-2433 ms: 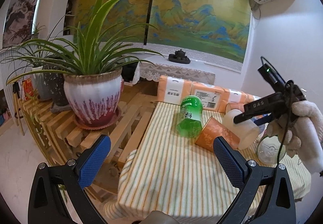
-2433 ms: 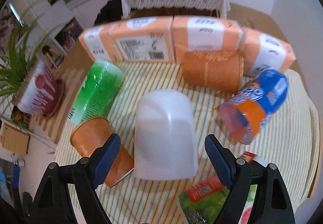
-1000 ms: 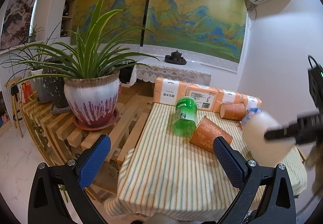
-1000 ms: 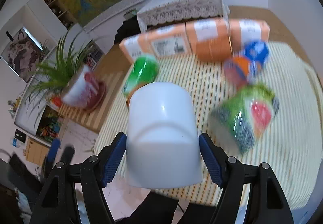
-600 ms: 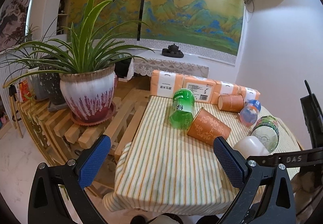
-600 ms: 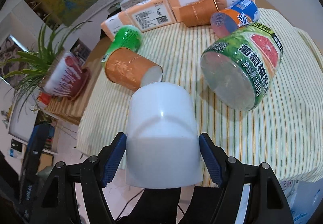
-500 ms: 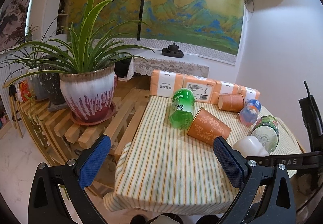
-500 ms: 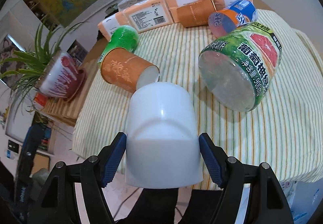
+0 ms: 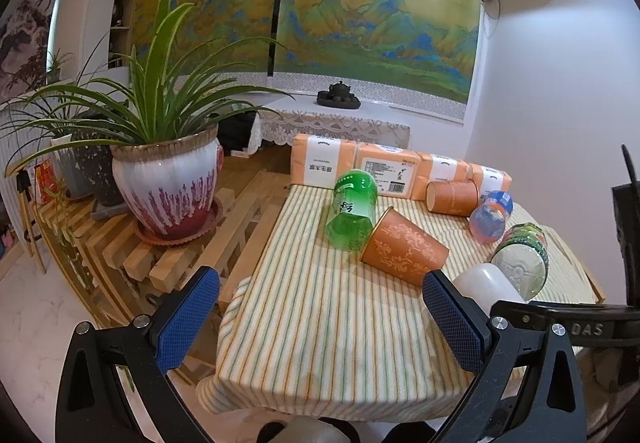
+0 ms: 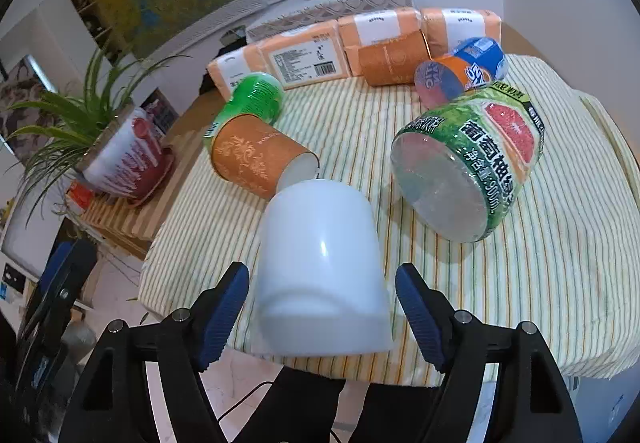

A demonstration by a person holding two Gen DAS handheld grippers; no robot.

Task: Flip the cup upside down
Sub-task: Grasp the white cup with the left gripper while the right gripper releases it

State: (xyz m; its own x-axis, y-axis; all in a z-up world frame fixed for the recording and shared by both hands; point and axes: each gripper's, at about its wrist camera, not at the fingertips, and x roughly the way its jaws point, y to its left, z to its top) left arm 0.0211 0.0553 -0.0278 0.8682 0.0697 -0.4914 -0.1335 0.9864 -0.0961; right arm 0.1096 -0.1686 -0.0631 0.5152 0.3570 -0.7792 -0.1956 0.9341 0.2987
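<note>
A white cup (image 10: pixel 320 267) stands upside down, its rim on the striped tablecloth (image 10: pixel 540 263) near the front edge. My right gripper (image 10: pixel 322 307) is open around it, with a gap between each blue pad and the cup wall. In the left wrist view the cup (image 9: pixel 482 285) shows partly behind my right finger pad, with the right gripper's black body beside it. My left gripper (image 9: pixel 316 319) is open and empty, above the table's front left corner.
An orange paper cup (image 10: pixel 256 155), a green bottle (image 10: pixel 252 99), a green-labelled jar (image 10: pixel 472 163) and a blue-orange can (image 10: pixel 460 71) lie on their sides. Orange tissue packs (image 10: pixel 304 55) line the back edge. A potted plant (image 9: pixel 168 179) stands on a wooden rack at left.
My right gripper brought the white cup down to the cloth near the front edge, then opened and let go of it. The left gripper stayed nearly still.
</note>
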